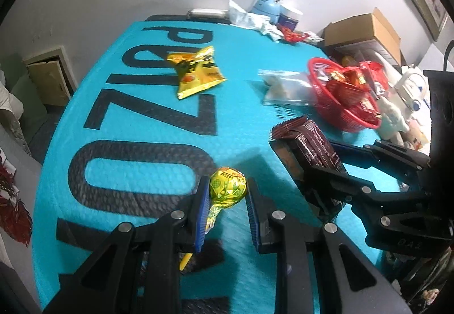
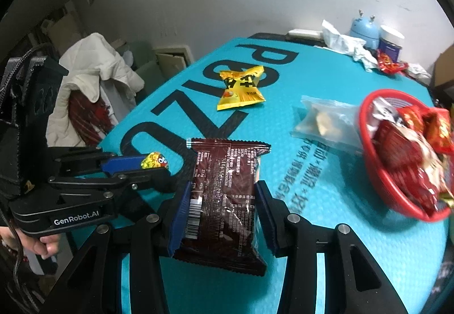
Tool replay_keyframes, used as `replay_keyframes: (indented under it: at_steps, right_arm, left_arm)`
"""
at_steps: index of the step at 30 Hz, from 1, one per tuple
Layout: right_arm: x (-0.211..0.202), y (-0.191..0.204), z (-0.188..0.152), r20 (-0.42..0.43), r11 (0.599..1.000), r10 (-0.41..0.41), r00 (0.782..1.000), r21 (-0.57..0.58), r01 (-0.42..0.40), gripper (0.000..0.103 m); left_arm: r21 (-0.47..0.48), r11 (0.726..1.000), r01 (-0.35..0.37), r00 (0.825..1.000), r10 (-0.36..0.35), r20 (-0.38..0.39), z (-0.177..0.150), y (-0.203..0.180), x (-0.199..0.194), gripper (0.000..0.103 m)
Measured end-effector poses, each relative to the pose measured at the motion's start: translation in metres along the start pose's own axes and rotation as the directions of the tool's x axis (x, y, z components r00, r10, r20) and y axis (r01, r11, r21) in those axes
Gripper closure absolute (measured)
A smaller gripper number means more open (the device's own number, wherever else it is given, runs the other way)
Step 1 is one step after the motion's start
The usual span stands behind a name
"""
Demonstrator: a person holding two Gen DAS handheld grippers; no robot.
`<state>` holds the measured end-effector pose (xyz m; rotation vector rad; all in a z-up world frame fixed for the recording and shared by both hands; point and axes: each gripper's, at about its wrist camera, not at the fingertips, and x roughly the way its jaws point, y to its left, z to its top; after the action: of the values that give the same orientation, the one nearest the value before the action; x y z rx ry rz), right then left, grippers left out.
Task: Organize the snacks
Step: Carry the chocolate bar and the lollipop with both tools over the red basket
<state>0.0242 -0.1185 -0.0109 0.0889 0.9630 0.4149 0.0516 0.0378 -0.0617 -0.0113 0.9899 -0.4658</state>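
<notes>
L gripper (image 1: 227, 200): you're pinching the yellow foil lollipop (image 1: 227, 185) btwn blue ribbed pads, stick hanging below.
R gripper (image 2: 221, 209): you're clamping a flat dark-brown snack packet (image 2: 224, 200), crimped edges, barcode showing.
Basket (image 2: 377, 172): red plastic mesh, holding red wrappers.
Writing: "GenRobot.AI" showing on L gripper body.

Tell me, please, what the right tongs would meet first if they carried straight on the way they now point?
Probably bare teal table cover. The right tongs, shut on the brown snack packet, aim between the yellow snack bag and clear packet, though depth is hard to judge.
</notes>
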Motion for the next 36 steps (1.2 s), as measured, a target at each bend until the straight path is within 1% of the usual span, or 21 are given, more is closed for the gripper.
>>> replay_keyframes:
  at_steps: [6, 14, 19, 28, 36]
  right_arm:
    - [-0.031, -0.001, -0.019, 0.041, 1.000, -0.012, 0.999, 0.015, 0.011, 0.058]
    - [-0.067, -0.008, -0.049, 0.082, 0.997, -0.042, 0.996, 0.067, 0.037, 0.058]
    - [-0.086, -0.014, -0.064, 0.102, 0.994, -0.069, 0.992, 0.094, 0.060, 0.058]
    - [-0.119, -0.028, -0.082, 0.146, 0.984, -0.125, 0.981, 0.146, 0.104, 0.058]
    - [-0.143, -0.045, -0.085, 0.188, 0.971, -0.177, 0.966, 0.196, 0.140, 0.058]
  left_arm:
    - [0.037, 0.999, 0.023, 0.999, -0.024, 0.026, -0.011, -0.027, -0.016, 0.079]
    - [0.105, 0.991, 0.077, 0.996, -0.082, 0.038, -0.023, -0.066, -0.030, 0.079]
    - [0.140, 0.983, 0.120, 0.991, -0.127, 0.044, -0.028, -0.090, -0.034, 0.079]
    - [0.198, 0.964, 0.176, 0.981, -0.187, 0.040, -0.026, -0.124, -0.037, 0.079]
    - [0.257, 0.942, 0.215, 0.972, -0.232, 0.038, -0.010, -0.149, -0.039, 0.079]
